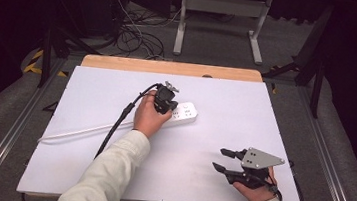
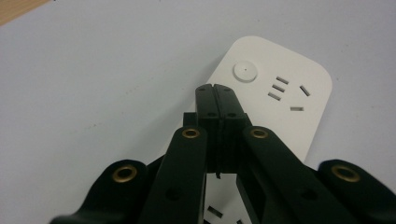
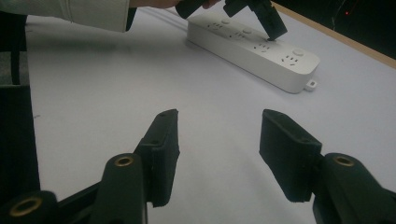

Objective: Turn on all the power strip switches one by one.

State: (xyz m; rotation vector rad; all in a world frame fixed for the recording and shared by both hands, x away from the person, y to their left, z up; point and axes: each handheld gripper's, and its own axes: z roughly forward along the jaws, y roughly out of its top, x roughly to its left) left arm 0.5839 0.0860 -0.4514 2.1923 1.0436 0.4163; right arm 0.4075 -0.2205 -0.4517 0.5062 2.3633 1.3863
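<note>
A white power strip (image 1: 185, 114) lies flat near the middle of the white table (image 1: 226, 100). My left gripper (image 1: 167, 109) points down onto it with its jaws pressed together and nothing between them. In the left gripper view the shut tips (image 2: 215, 88) sit on the power strip (image 2: 289, 121), just short of its round button (image 2: 245, 71) at the end. In the right gripper view the left gripper (image 3: 275, 31) meets the top of the power strip (image 3: 280, 70) by a socket. My right gripper (image 1: 218, 158) rests open at the front right, its jaws (image 3: 219, 121) wide apart and empty.
The strip's white cord (image 1: 77, 132) runs left across the table towards its edge. A black cable (image 1: 118, 124) trails from the left gripper along the sleeve. A wooden edge (image 1: 170, 68) borders the table's far side, with floor cables and a frame beyond.
</note>
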